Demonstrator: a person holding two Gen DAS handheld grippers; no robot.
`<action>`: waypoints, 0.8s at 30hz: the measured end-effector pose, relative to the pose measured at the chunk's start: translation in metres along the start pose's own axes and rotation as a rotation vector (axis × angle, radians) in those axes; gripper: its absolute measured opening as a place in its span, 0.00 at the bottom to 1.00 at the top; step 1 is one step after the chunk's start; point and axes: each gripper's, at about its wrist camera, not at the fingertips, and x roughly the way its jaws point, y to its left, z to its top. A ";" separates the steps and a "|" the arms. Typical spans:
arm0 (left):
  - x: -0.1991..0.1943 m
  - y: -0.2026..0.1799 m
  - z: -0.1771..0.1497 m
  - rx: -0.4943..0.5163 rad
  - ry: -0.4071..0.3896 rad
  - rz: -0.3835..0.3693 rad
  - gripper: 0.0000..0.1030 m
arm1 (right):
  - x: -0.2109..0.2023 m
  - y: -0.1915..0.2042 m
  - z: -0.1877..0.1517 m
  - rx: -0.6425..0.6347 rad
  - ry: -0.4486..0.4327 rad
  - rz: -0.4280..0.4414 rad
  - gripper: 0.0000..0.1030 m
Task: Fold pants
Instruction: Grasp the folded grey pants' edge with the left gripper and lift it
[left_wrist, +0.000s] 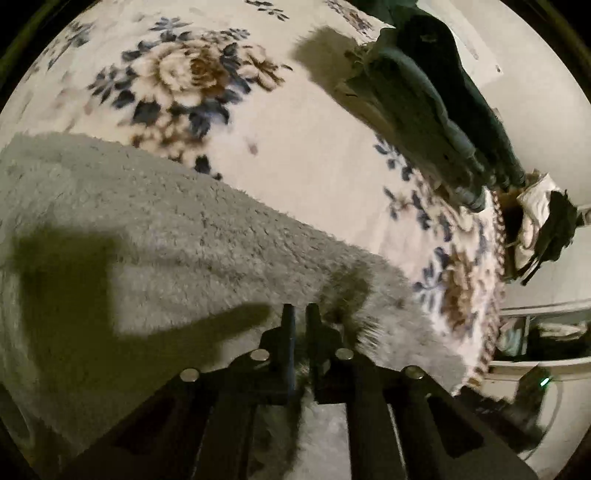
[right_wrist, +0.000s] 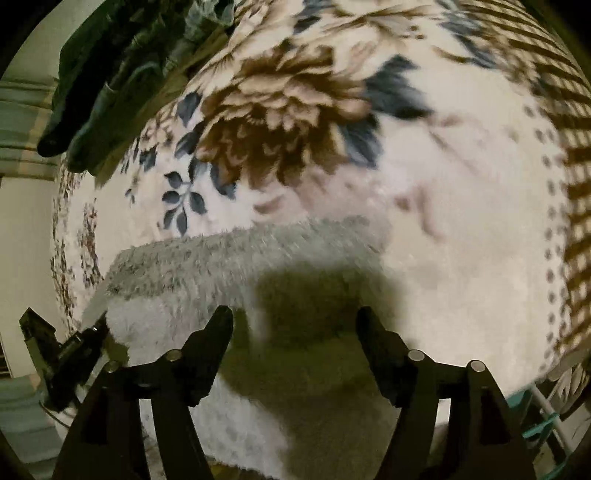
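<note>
Left claw (left_wrist: 300, 314), at the bottom centre of the left wrist view, has its two fingers drawn nearly together on a tuft of the fluffy grey pants (left_wrist: 207, 258) (fleece shows in the narrow slot between them and bunches up just right of the tips). Right claw (right_wrist: 294, 321), bottom centre of the right wrist view, stands wide apart above the same pants (right_wrist: 236, 258), with nothing between its fingers and a dark shadow on the fleece under them. Pants lie across the lower half of both views on a cream blanket (left_wrist: 303, 155) printed with brown and blue flowers; their far edge runs diagonally from middle left to lower right in the left view, and level across the middle in the right view. Bare blanket fills the room beyond that edge in both views. Dark green clothes (left_wrist: 443, 110) are heaped at the upper right of the left view, reaching the blanket's edge, and appear at the upper left of the right view (right_wrist: 110, 74). Left claw also shows at the lower left of the right view (right_wrist: 74, 350), at the pants' corner. Shelves (left_wrist: 546, 332) stand at the right of the left view (contents too blurred to tell).
</note>
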 end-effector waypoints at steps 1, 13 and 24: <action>-0.002 -0.005 -0.001 0.006 0.013 -0.028 0.34 | -0.005 -0.007 -0.005 0.015 -0.001 0.003 0.70; 0.057 -0.080 -0.011 0.335 0.097 0.001 0.18 | 0.031 -0.044 0.015 0.108 0.037 0.150 0.69; 0.057 -0.054 -0.001 0.209 0.030 0.000 0.13 | 0.018 -0.019 0.035 0.026 -0.083 0.069 0.15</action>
